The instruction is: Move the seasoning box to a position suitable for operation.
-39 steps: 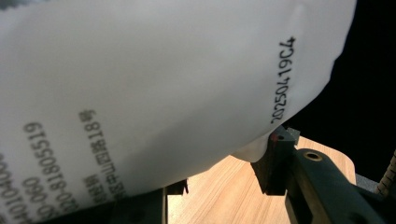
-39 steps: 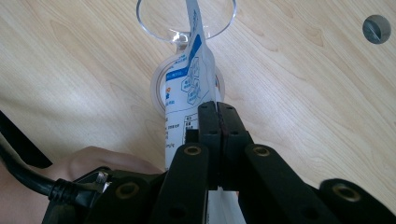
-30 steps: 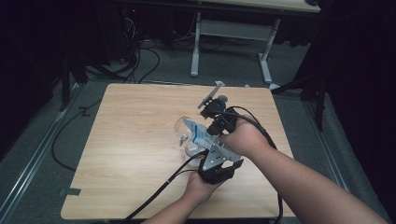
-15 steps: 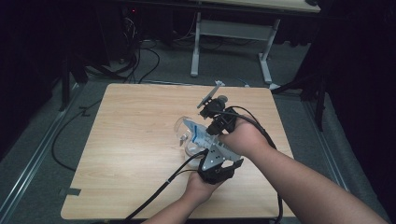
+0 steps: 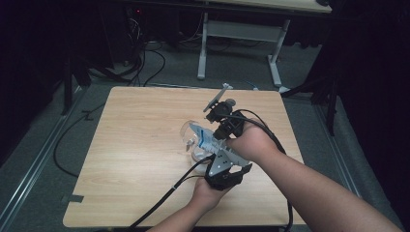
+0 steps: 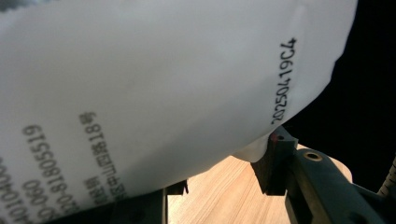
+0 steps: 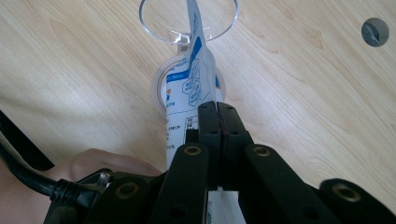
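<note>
Nothing has moved since the earlier frame: the right tool stays clamped on the sachet above the glass on the desk, the left tool grips its other end, likely tearing next.

On the table, a sachet tilts over a clear cup.
</note>
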The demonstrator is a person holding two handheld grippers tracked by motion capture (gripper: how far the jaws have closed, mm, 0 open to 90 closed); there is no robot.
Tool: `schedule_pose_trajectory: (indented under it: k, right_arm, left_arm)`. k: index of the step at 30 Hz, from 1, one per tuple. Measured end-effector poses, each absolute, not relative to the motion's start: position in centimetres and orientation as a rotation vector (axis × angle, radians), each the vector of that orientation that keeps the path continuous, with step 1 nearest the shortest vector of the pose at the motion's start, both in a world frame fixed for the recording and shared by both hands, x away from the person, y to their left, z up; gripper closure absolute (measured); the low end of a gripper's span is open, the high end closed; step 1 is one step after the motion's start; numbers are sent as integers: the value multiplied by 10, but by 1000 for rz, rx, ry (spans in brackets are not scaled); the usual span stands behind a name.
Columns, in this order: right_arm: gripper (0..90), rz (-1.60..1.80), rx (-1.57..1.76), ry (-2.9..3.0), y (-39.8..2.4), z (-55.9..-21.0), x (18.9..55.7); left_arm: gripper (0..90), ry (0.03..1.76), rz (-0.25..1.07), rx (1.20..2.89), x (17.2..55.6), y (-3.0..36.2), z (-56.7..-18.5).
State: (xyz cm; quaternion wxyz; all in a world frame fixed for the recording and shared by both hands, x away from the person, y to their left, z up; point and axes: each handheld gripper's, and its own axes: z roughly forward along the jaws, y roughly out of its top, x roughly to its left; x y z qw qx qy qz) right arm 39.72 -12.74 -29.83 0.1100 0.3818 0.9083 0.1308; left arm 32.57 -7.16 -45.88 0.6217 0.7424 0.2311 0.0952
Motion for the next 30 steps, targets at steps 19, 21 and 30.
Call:
schedule_pose_trajectory:
  k: [19,21,30]
  right_arm:
    - [900,395,1118,2669,-127,-298,397]
    - [900,395,1114,2670,-126,-297,397]
    - [900,393,1110,2674,-125,-297,397]
  left_arm:
    - [616,537,224,1688,326,-72,-458]
    - [616,538,224,1689,326,-72,-457]
    - [616,548,230,1687,326,-72,-457]
